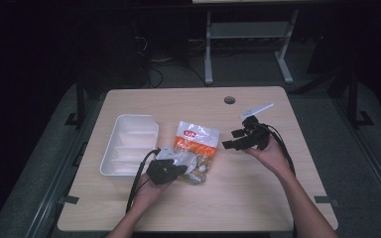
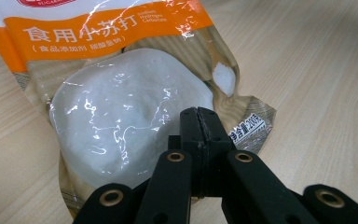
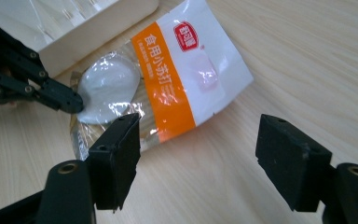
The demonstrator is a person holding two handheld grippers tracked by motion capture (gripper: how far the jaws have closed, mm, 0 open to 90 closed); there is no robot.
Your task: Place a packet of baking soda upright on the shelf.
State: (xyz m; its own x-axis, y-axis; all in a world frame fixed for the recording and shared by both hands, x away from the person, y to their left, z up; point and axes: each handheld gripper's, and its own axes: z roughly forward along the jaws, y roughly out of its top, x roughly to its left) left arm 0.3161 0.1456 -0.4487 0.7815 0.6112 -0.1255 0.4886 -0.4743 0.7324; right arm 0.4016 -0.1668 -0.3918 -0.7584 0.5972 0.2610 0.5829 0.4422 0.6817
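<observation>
On a pale wood table (image 1: 258,198) in a dark room, left gripper (image 2: 199,122) pinching the bag's (image 2: 121,116) edge, right gripper (image 3: 198,156) hovering, jaws gaping wide apart.

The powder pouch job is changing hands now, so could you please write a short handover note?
Left gripper: shut, pinching the bottom edge of the powder pouch, which lies flat on the table.
Right gripper: open, empty, held above the table to the pouch's right.
White divided tray: left of the pouch, looks empty.
Done: pouch gripped.
Left: probably lift it and deal with it, perhaps toward the tray.
</observation>
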